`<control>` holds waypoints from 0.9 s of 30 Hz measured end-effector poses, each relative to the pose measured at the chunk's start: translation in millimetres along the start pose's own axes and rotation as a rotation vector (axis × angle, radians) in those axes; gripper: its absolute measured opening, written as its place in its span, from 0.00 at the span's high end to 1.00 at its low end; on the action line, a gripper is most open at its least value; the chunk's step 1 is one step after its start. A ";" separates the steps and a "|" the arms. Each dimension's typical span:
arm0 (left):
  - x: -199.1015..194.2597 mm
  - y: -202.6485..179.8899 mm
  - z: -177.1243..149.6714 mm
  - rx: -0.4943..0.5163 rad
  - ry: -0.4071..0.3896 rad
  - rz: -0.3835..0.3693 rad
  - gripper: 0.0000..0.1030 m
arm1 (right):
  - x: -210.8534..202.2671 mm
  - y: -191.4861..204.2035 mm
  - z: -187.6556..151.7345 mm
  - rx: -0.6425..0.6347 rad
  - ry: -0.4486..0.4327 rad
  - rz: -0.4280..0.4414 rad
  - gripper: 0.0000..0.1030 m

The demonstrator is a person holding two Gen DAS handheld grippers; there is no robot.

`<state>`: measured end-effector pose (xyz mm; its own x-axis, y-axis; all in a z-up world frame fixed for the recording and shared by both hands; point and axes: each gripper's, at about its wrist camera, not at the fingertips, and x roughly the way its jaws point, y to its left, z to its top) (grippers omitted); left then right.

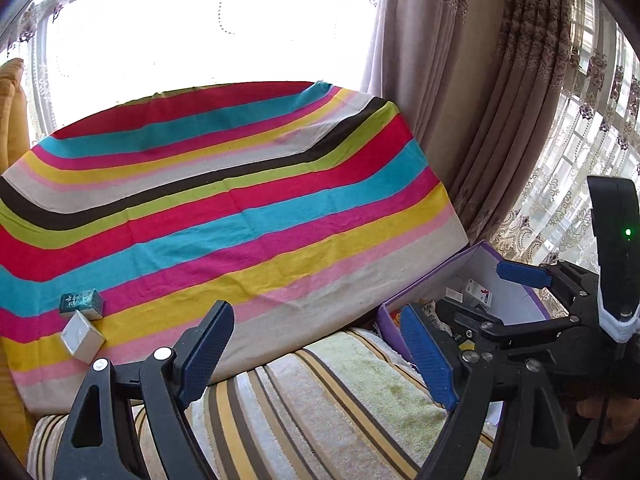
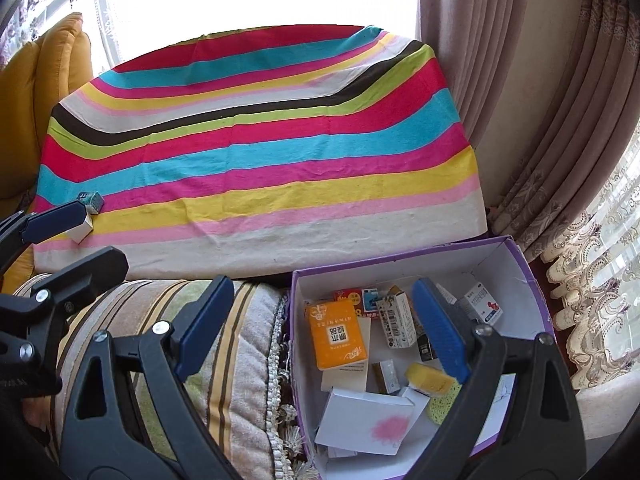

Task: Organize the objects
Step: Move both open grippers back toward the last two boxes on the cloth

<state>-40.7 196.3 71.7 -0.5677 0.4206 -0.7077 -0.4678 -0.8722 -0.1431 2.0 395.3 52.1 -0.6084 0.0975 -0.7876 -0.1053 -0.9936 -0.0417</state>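
This is a home, a living room; long curtains (image 1: 424,52) hang by a big bright window (image 1: 208,32); a yellow cushion (image 2: 44,92) sits beside a striped cloth (image 1: 224,208).

You have two small boxes left near the striped cloth's (image 2: 260,152) front-left corner: a dark green box (image 1: 81,301) touching a white box (image 1: 81,335). Your purple box (image 2: 516,256) holds assorted packets.

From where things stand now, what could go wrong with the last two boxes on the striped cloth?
The green box and the white box touch near the cloth's left edge, so gripping one may push the other off. The purple box is already crowded, so a dropped item may land crooked on the orange pack.
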 end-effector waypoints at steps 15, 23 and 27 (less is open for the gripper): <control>-14.0 152.5 -18.2 -0.181 0.074 0.170 0.16 | 7.5 100.0 22.5 -0.190 -0.009 0.127 0.10; 11.8 211.6 -32.0 -0.194 0.216 0.229 0.16 | 29.4 151.3 37.7 -0.249 0.033 0.216 0.10; 24.2 220.2 -30.3 -0.128 0.254 0.258 0.16 | 43.4 173.1 47.3 -0.271 0.052 0.244 0.10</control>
<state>-136.9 6.9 2.1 -0.4623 0.1224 -0.8783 -0.2339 -0.9722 -0.0123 -79.8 230.3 39.8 -0.5485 -0.1400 -0.8244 0.2543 -0.9671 -0.0050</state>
